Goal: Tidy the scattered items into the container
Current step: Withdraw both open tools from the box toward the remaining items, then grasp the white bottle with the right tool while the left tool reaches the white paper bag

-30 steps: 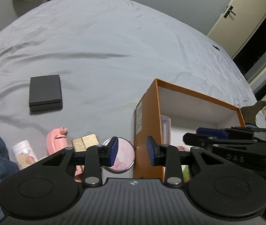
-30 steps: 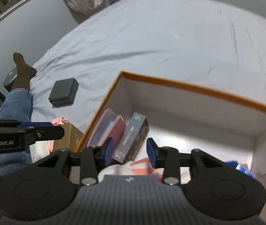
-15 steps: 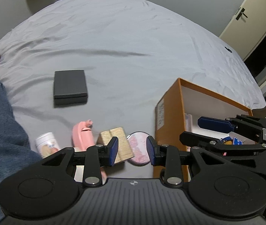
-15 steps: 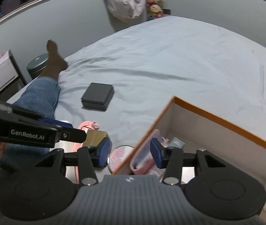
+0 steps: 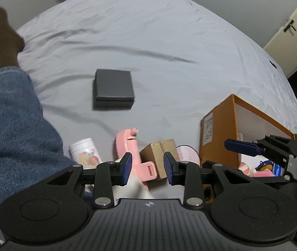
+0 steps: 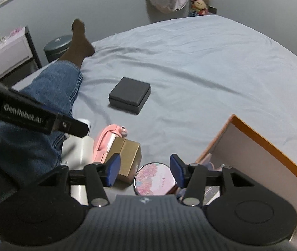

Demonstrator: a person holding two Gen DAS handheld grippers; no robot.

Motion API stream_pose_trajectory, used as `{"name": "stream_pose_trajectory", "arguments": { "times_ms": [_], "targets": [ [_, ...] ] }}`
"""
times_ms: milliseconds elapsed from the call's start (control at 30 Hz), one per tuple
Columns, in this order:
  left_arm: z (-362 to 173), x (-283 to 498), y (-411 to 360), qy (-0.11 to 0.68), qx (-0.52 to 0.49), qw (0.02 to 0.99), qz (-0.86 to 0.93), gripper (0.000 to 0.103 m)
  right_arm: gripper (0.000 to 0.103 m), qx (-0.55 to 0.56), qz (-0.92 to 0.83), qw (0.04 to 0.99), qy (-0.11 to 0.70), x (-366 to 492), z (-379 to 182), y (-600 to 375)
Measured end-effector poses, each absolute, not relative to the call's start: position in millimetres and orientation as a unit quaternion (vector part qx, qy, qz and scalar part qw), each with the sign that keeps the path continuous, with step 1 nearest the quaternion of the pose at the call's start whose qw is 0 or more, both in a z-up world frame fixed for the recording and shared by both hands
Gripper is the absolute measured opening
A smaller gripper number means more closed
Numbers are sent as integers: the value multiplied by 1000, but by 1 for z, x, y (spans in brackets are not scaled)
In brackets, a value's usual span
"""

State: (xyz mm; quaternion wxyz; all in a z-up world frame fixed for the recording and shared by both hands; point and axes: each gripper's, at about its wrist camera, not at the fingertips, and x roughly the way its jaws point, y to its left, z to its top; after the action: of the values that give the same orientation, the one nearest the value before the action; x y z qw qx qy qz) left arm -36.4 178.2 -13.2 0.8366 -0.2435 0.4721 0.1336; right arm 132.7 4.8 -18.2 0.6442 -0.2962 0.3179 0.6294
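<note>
An orange box (image 5: pixel 219 133) with a white inside stands on the bed at the right; its rim shows in the right wrist view (image 6: pixel 273 146). Beside it lie a round pink floral compact (image 6: pixel 154 178), a gold box (image 5: pixel 161 152), a pink holder (image 5: pixel 127 144), a white tube (image 5: pixel 85 150) and, farther off, a black box (image 5: pixel 112 90). My left gripper (image 5: pixel 147 168) is open and empty above the pink holder and gold box. My right gripper (image 6: pixel 144 170) is open and empty, just above the compact.
A leg in blue jeans (image 5: pixel 12 121) with a brown sock lies along the bed's left side. The grey sheet (image 5: pixel 158 41) stretches wide beyond the black box. A bin (image 6: pixel 58 46) and a nightstand (image 6: pixel 8 54) stand left of the bed.
Both grippers have swung left, away from the orange box's inside, toward the scattered items. The right gripper has opened wider and now hangs over the compact.
</note>
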Motion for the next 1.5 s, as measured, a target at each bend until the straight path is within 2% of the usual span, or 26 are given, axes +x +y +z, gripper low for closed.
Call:
{"name": "stream_pose_trajectory", "arguments": {
  "times_ms": [400,733,1233,1433,1500],
  "targets": [
    [-34,-38,180,508,-259,808,145,40,55,-332,655,587,340,107,-38,20],
    [-48,-40,176,537,-233,796,153,40,55,-319,658,530,429,91,-75,40],
    [-48,-47,184,530,-242,798,154,40,53,-298,659,490,487,78,-100,60],
    [-45,-48,185,526,-243,800,154,40,36,-297,668,489,476,79,-86,56],
    [-44,-48,185,526,-242,801,154,40,35,-289,672,482,482,80,-84,56]
  ]
}}
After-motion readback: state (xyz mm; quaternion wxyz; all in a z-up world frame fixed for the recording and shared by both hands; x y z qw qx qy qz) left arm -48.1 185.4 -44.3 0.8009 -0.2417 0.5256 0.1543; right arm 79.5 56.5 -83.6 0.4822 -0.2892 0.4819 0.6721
